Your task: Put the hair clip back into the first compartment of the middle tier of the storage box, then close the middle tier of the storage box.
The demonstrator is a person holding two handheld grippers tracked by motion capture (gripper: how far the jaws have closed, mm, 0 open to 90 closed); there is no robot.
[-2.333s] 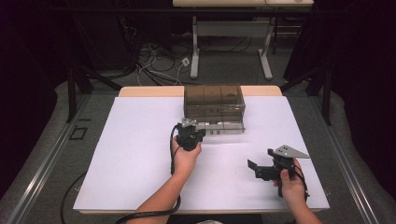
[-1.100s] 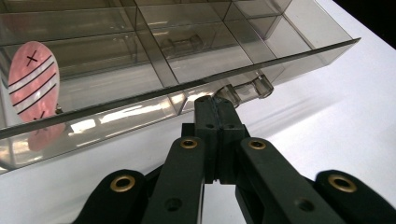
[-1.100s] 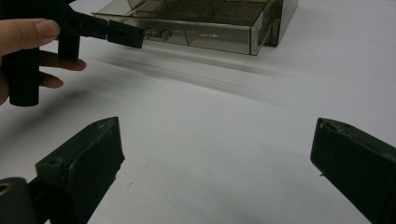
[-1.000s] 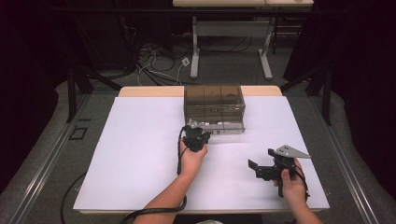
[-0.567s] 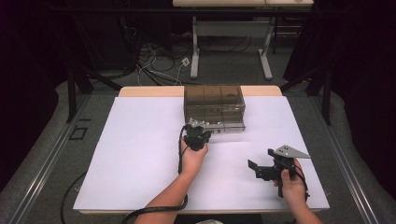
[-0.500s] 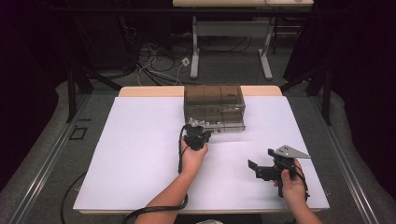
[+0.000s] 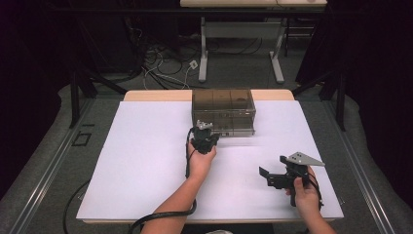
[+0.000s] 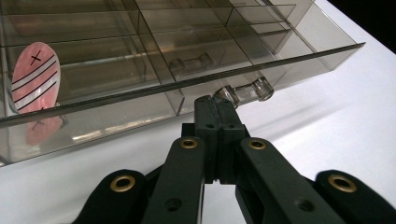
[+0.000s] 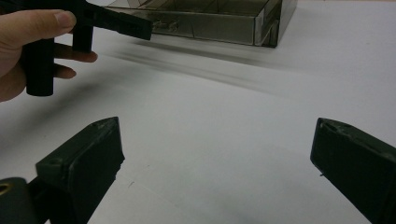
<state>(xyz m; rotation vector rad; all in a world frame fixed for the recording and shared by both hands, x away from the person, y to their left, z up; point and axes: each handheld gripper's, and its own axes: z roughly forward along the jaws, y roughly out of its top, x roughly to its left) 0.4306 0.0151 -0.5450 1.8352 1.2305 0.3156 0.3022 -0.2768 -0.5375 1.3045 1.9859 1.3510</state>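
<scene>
1. Fingers of the left gripper [image 8: 215, 109] are pressed together at the clear drawer handle [image 8: 243, 92]; whether they pinch its near end I cannot tell.
2. That handle belongs to the bottom drawer [image 8: 140, 100] of the smoky drawer box [image 7: 223, 110], which stands at the far middle of the bench [image 7: 141, 161]; the grip suits sliding the drawer.
3. Right gripper [image 9: 217, 154] waits near the bench's right edge, its fingers wide apart, holding nothing and clear of the work.
</scene>
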